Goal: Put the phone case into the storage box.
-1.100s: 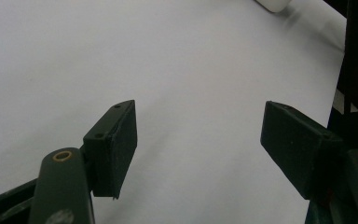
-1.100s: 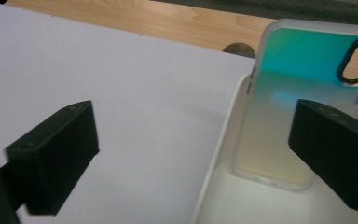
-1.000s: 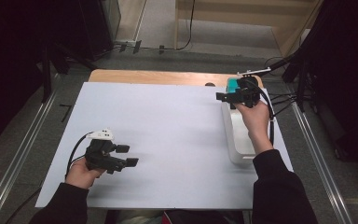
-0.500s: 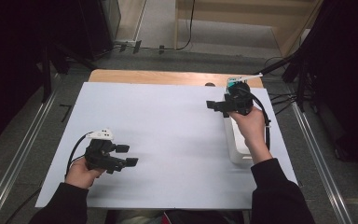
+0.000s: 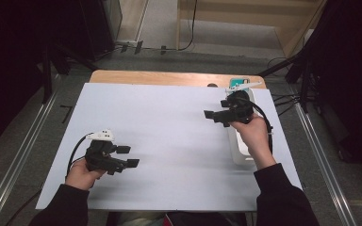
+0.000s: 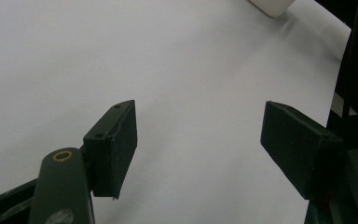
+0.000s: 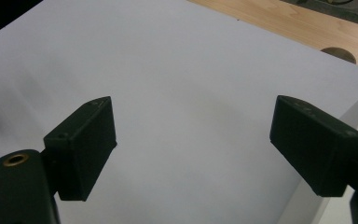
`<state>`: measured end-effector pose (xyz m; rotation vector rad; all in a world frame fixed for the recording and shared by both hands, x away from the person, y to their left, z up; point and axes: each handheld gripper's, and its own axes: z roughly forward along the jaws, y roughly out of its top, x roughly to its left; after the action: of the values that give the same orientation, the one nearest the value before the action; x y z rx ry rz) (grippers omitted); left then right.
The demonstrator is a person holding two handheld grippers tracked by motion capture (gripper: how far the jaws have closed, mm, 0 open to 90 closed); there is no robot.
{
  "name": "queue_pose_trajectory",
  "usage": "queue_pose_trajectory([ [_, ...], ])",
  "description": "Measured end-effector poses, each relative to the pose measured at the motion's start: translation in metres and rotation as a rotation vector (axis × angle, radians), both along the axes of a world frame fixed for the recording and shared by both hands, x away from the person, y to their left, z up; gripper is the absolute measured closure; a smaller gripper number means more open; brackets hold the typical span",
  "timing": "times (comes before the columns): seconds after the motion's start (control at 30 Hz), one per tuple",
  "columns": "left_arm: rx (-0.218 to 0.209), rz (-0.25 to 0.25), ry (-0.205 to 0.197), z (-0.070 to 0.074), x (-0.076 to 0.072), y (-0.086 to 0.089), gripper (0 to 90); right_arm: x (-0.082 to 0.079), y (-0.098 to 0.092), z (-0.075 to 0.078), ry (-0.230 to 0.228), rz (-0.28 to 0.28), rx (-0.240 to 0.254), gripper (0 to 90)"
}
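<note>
Left hand-held gripper [image 5: 125, 156] sits low at the near left of the white surface [image 5: 169, 141], jaws spread wide, nothing but bare white sheet between them. Over on the right, the right hand-held gripper [image 5: 213, 116] hangs above the far right part of the surface, pointing left, jaws spread too and holding nothing. Just beside that hand lies the white tray [image 5: 239, 149], along the right edge, partly under the wrist. A teal object [image 5: 238, 83] rests at the tray's far end, near the wooden strip [image 5: 169, 77].
</note>
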<state>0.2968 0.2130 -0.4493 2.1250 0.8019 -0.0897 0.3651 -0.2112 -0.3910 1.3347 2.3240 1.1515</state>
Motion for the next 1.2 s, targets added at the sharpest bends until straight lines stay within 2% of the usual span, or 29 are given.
queue_pose_trajectory([
  [0.43,-0.005,-0.004,-0.011,0.000,0.000,0.000,27.0,-0.019,0.006,-0.003,-0.016,0.100,0.026,13.1],
  [1.2,-0.012,-0.002,-0.010,0.001,-0.001,0.000,27.0,-0.050,0.012,-0.014,0.004,0.227,0.048,13.2],
])
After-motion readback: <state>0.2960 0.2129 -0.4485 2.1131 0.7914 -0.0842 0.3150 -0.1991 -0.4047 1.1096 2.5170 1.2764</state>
